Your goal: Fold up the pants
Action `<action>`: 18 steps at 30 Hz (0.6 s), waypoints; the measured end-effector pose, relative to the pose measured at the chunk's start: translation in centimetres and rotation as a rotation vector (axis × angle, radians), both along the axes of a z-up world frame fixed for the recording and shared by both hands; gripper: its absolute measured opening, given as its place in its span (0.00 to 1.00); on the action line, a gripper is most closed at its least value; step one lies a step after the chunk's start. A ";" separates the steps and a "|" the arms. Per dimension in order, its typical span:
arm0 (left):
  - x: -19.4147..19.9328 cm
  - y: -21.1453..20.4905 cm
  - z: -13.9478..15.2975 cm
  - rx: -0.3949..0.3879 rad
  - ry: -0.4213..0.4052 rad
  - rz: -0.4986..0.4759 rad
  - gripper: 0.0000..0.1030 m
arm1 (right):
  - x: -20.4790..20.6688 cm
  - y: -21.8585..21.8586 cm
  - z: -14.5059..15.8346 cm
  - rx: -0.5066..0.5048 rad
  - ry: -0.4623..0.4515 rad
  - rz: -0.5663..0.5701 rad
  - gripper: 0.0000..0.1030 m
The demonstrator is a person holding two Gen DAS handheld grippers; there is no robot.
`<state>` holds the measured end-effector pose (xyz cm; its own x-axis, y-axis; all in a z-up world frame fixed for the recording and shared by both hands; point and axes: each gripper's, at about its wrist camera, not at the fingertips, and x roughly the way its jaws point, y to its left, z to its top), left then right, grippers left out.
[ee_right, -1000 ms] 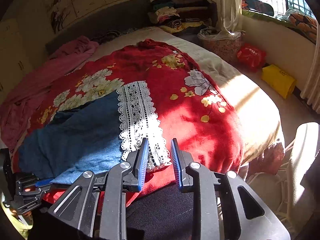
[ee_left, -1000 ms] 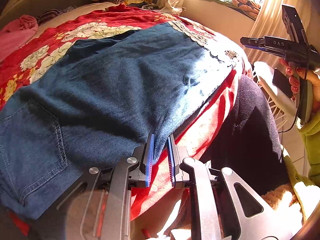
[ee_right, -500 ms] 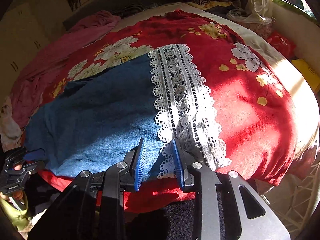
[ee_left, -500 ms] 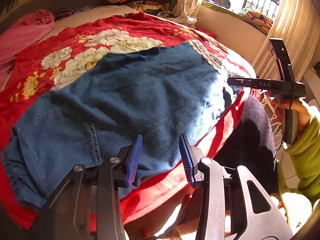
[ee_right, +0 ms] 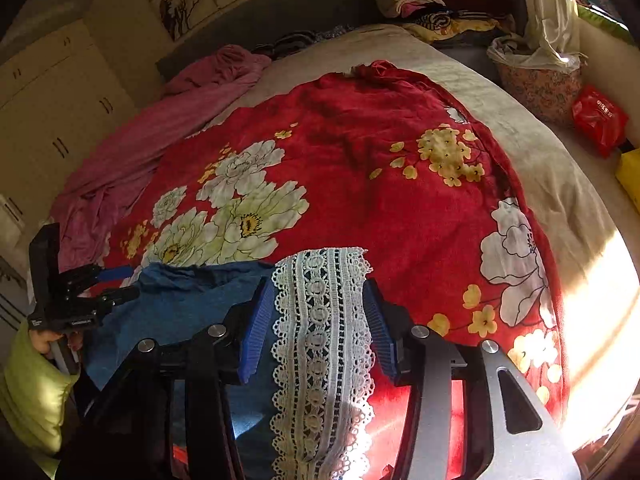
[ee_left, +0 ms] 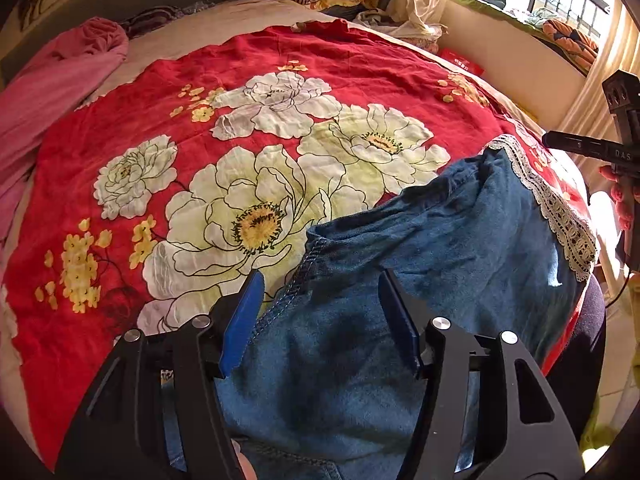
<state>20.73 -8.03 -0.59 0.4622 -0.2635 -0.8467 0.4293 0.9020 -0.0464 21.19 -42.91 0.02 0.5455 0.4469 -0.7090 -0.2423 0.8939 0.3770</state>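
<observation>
Both tongs (ee_left: 320, 316) wider over pants (ee_left: 440, 248)

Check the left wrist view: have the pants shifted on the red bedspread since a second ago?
Yes. The pants now cover less of the red bedspread, uncovering its white flowers.

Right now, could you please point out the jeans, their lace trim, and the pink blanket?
jeans (ee_left: 452, 240): left wrist view, on the blue denim.
lace trim (ee_right: 320, 320): right wrist view, mid-band.
pink blanket (ee_right: 160, 136): right wrist view, middle folds.

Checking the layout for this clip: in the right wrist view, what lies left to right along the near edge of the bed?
Left tongs → blue pants → white lace hem, between the open right tongs → red floral blanket → sunlit beige sheet.
</observation>
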 end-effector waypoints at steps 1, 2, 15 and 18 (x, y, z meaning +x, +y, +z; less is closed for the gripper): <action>0.5 0.0 -0.6 -0.004 0.020 0.010 0.57 | 0.9 0.0 -0.7 0.009 0.017 0.010 0.49; 0.9 -0.1 -1.2 -0.008 0.036 0.012 0.58 | 1.8 -0.1 -1.5 0.014 0.039 0.003 0.49; 2.9 0.6 -0.4 -0.243 0.049 0.063 0.06 | 1.7 0.3 -2.7 0.160 0.027 0.090 0.18; 3.7 0.5 -0.4 -0.234 0.027 0.088 0.06 | 2.3 0.0 -1.2 0.151 -0.034 0.071 0.18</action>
<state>24.38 -7.50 -0.98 0.4700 -0.4136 -0.7798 0.3452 0.8992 -0.2689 23.50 -42.87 -1.18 0.5308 0.5855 -0.6127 -0.3179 0.8077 0.4965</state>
